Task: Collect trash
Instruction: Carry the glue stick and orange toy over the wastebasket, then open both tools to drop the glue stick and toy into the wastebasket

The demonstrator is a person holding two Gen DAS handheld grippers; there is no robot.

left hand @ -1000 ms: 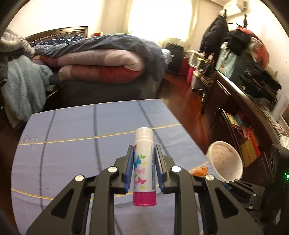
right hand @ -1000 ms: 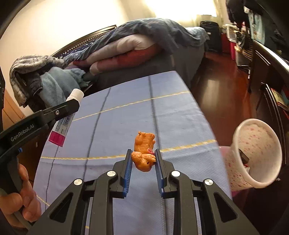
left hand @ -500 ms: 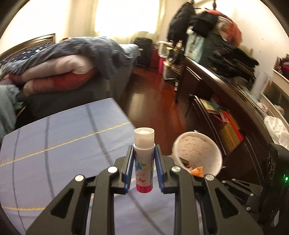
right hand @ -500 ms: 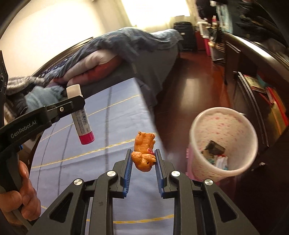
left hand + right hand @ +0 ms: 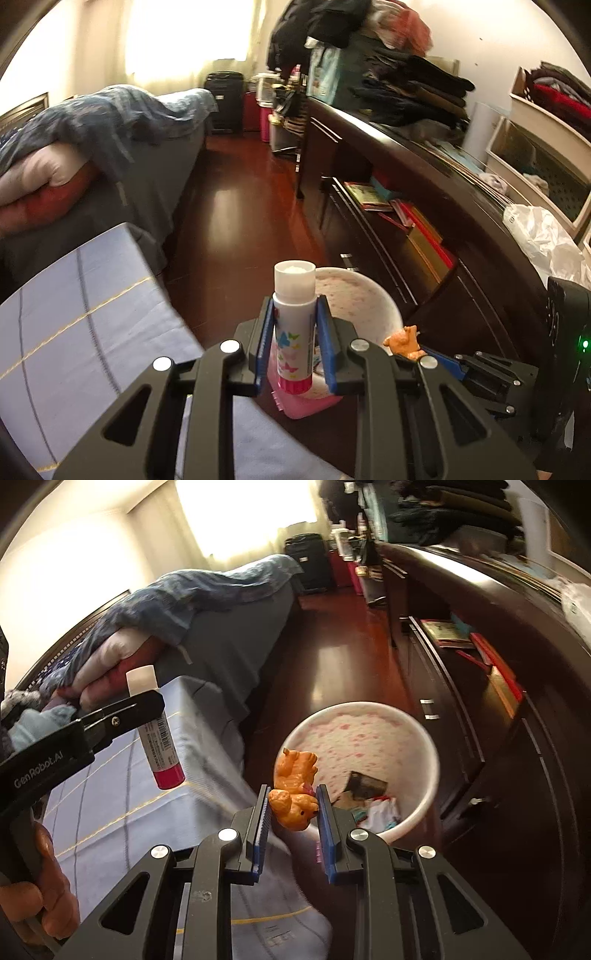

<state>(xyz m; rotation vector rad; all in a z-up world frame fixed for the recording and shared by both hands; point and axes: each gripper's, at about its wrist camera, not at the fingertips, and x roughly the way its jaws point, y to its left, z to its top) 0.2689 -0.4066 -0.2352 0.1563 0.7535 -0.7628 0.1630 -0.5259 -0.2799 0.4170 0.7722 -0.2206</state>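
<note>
As we carry two pieces of trash toward one bin, our left gripper (image 5: 293, 345) clamps one upright glue stick (image 5: 293, 325) above the edge of the blue-covered table (image 5: 74, 332). To its right, our right gripper (image 5: 291, 810) pinches one orange toy figure (image 5: 295, 790) at the near rim of the speckled wastebasket (image 5: 424, 738) on the floor, presumably held there to drop it in.
</note>
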